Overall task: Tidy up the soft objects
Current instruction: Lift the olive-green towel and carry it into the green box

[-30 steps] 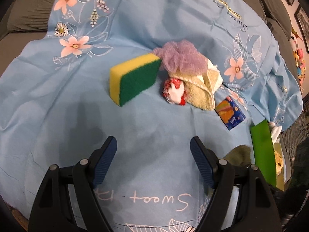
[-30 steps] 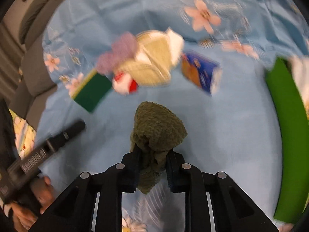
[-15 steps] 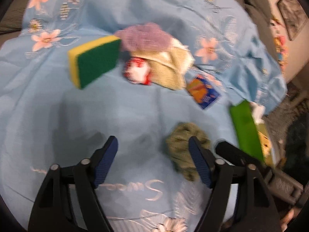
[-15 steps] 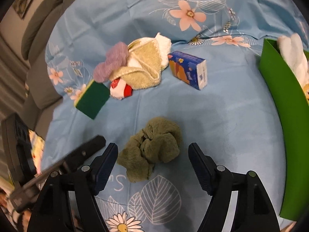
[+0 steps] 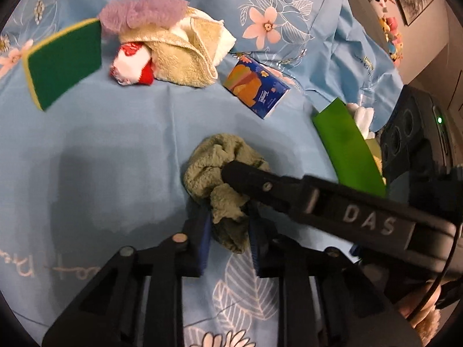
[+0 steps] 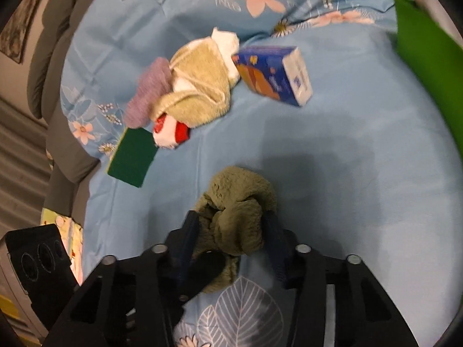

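An olive green cloth (image 5: 211, 167) lies crumpled on the blue floral sheet (image 5: 101, 150). My left gripper (image 5: 227, 222) is shut on the cloth's near end. My right gripper (image 6: 231, 225) has the same cloth (image 6: 237, 190) bunched between its fingers. Its jaws are closing and both pads touch the fabric. In the left wrist view one black finger (image 5: 260, 185) of the right gripper reaches across from the right onto the cloth. Part of the cloth is hidden under the fingers.
Beyond the cloth lie a green-and-yellow sponge (image 5: 63, 63), a purple puff (image 5: 141, 8), a beige towel (image 5: 182, 52), a red-and-white bundle (image 5: 133, 63) and a blue tissue pack (image 5: 256, 86). A green bin (image 5: 347, 147) stands at the right.
The right gripper let the olive cloth drop onto the sheet, then closed around it again. The left gripper moved right to the cloth and shut on its near end.
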{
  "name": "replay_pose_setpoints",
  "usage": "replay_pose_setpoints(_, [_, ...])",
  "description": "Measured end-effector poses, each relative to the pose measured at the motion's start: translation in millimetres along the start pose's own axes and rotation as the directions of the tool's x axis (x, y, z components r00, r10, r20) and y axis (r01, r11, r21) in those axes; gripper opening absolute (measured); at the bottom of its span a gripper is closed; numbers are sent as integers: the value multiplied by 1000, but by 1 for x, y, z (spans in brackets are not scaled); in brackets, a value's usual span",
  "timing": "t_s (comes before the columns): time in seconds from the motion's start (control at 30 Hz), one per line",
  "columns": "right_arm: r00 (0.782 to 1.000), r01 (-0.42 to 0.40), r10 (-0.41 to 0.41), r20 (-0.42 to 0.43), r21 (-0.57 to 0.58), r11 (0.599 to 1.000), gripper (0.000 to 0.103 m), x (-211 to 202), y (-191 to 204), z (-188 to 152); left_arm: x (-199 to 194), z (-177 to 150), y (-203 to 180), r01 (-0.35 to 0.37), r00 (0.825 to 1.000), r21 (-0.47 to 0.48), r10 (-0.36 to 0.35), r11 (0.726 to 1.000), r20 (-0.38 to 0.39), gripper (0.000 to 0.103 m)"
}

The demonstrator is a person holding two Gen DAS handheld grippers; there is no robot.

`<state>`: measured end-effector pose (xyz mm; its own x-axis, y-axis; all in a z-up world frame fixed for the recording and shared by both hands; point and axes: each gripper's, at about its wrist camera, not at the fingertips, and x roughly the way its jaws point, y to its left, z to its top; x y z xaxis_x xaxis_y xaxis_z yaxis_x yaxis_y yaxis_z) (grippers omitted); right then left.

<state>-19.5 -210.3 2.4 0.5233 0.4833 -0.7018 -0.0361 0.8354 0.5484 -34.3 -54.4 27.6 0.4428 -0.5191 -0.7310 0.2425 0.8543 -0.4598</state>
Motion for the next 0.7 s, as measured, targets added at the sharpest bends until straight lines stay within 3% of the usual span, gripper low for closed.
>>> replay_pose_setpoints(0.13, [999, -37, 37, -3, 4, 999, 29, -1, 0, -1, 0, 3, -1, 41, 999, -4, -40, 999, 21, 15])
replay_pose_setpoints(0.37, [983, -115, 111, 143, 23, 993, 29, -59, -6, 3, -24, 12, -40, 127, 985, 86, -136, 988, 107, 15])
replay_pose_setpoints(0.7, [925, -30, -5, 381, 87, 996, 29, -156, -52, 20, -6, 38, -144, 215, 965, 266, -247, 940, 91, 15])
